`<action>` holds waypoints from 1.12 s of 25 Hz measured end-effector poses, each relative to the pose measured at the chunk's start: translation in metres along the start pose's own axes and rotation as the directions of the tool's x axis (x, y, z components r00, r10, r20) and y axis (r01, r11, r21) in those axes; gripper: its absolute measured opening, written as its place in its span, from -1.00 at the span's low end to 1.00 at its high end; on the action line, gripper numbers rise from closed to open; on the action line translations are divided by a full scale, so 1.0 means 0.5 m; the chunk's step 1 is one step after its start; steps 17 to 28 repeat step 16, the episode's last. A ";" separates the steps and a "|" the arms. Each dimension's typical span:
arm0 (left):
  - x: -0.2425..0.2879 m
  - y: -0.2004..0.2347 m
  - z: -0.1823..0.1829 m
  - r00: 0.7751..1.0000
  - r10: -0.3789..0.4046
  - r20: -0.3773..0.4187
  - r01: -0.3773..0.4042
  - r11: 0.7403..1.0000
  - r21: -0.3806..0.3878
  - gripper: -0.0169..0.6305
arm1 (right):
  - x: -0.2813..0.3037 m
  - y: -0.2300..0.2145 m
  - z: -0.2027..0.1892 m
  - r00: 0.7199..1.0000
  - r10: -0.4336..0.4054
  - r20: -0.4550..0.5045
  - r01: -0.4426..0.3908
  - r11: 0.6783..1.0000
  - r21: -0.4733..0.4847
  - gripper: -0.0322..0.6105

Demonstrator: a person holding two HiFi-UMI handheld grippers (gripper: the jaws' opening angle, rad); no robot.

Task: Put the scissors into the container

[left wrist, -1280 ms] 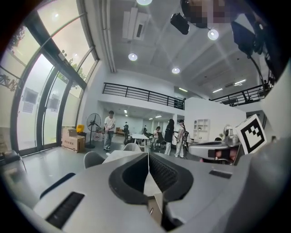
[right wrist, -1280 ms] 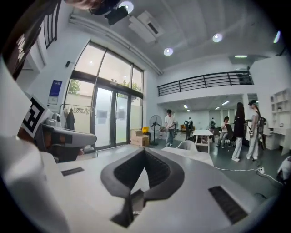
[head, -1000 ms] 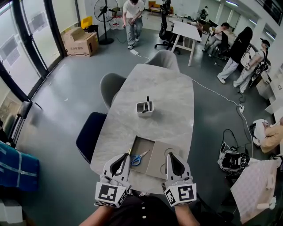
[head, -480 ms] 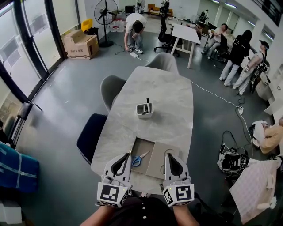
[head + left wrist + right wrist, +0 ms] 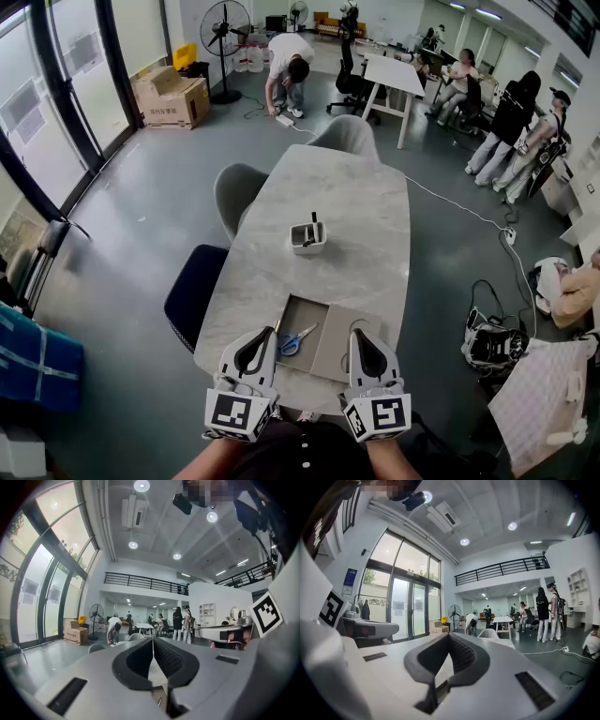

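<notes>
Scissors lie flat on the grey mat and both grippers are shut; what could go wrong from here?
1. The scissors lie flat on the grey mat, so the left gripper, nearest them, may slide them along rather than lift them.
2. The container is small, stands farther up the table and already holds a dark upright item; the scissors could snag on it or tip the container.

- Scissors (image 5: 297, 338), lower centre: blue handles.
- Container (image 5: 307, 240), mid-frame: white.
- Table (image 5: 361, 211): pale grey, with faint marble veining.
- Left gripper (image 5: 271, 330) and right gripper (image 5: 354, 331), bottom edge: white shells, black pads, black-and-white square markers.
- Chair (image 5: 192, 292), left of centre: dark blue.
- Box (image 5: 173, 97), upper left: brown cardboard.
</notes>
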State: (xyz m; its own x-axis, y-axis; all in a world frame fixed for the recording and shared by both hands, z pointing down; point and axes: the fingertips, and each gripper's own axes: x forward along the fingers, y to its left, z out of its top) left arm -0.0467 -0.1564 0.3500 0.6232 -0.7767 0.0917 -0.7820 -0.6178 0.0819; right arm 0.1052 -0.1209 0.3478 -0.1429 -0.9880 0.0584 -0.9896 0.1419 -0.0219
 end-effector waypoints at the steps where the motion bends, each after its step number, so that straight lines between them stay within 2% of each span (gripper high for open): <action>1: 0.000 0.000 0.000 1.000 -0.001 0.001 0.001 1.000 0.000 -0.90 | 0.000 0.000 0.000 1.000 -0.001 0.001 0.001 1.000 0.000 -0.91; 28: 0.002 0.002 0.012 1.000 -0.006 0.015 0.005 1.000 0.005 -0.90 | 0.006 0.010 0.000 1.000 0.003 -0.004 -0.003 1.000 -0.016 -0.91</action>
